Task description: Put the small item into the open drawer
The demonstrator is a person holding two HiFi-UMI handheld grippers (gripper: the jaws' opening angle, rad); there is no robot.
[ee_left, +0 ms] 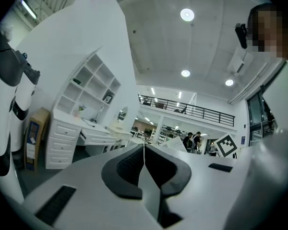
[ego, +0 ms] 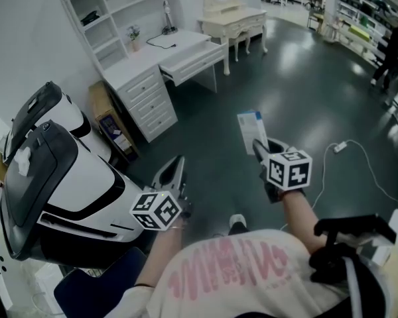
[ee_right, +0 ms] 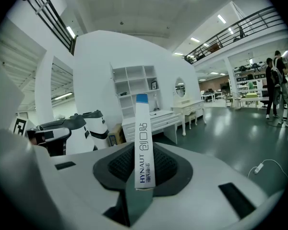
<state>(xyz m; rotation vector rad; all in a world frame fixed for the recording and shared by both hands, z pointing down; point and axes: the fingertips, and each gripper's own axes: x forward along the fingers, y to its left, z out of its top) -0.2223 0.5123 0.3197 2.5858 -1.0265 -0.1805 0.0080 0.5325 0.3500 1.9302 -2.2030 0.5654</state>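
Observation:
The small item is a flat white box with a blue end, printed HYNAUT down its edge. My right gripper is shut on its lower part and holds it upright above the dark floor. Further ahead to the left stands a white desk with its long drawer pulled open; the right gripper view shows that drawer beyond the box. My left gripper hovers to the left of the right one, its black pads pressed together with nothing between them.
A large white and black machine stands close on the left. A cardboard box leans beside the desk's drawer stack. A cream dressing table stands beyond the desk. A white cable with a plug lies on the floor at right.

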